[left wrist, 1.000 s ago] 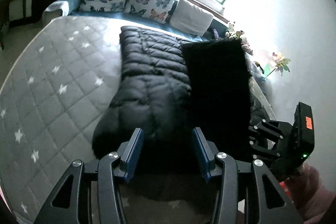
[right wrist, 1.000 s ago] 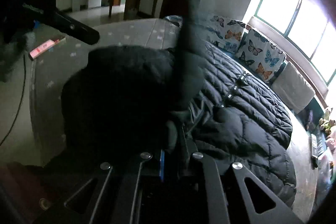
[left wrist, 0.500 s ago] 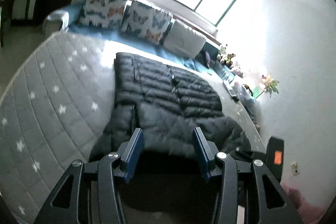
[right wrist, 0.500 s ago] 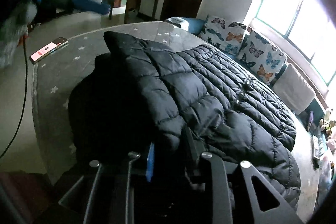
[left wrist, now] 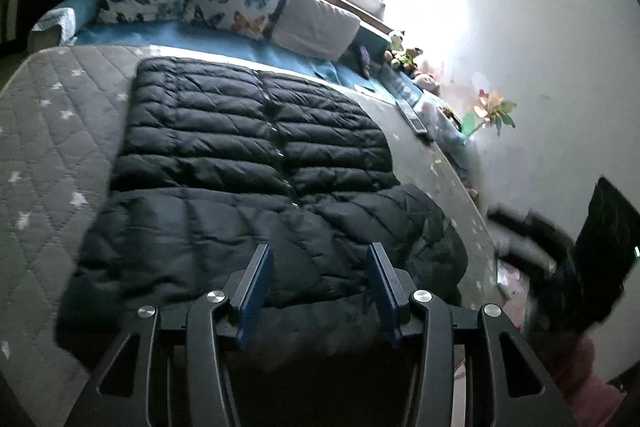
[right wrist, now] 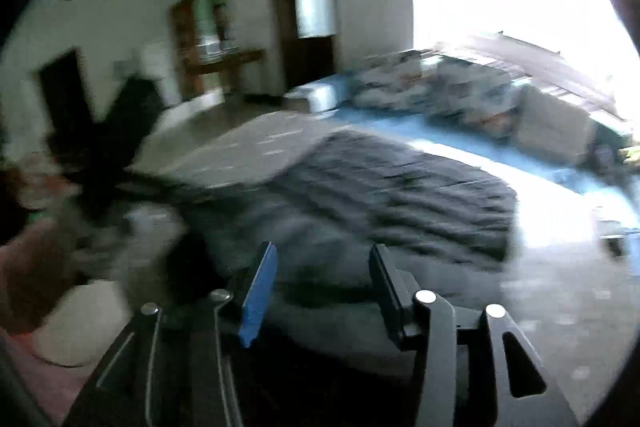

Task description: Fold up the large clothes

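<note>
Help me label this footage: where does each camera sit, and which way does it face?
Left wrist view: sits on the left tongs, looks down over the black puffer jacket toward the butterfly pillows and window; shows its own open fingers, with the other tool blurred at right.
Right wrist view: sits on the right tongs, jaws opening with nothing between them, facing across the jacket toward a doorway; heavily blurred.
Shared: jacket, grey mattress, pillows.

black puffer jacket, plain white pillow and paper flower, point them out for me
black puffer jacket (left wrist: 256,147), left wrist view, quilted front by the zip
plain white pillow (left wrist: 316,25), left wrist view, middle of its face
paper flower (left wrist: 494,109), left wrist view, petals
</note>
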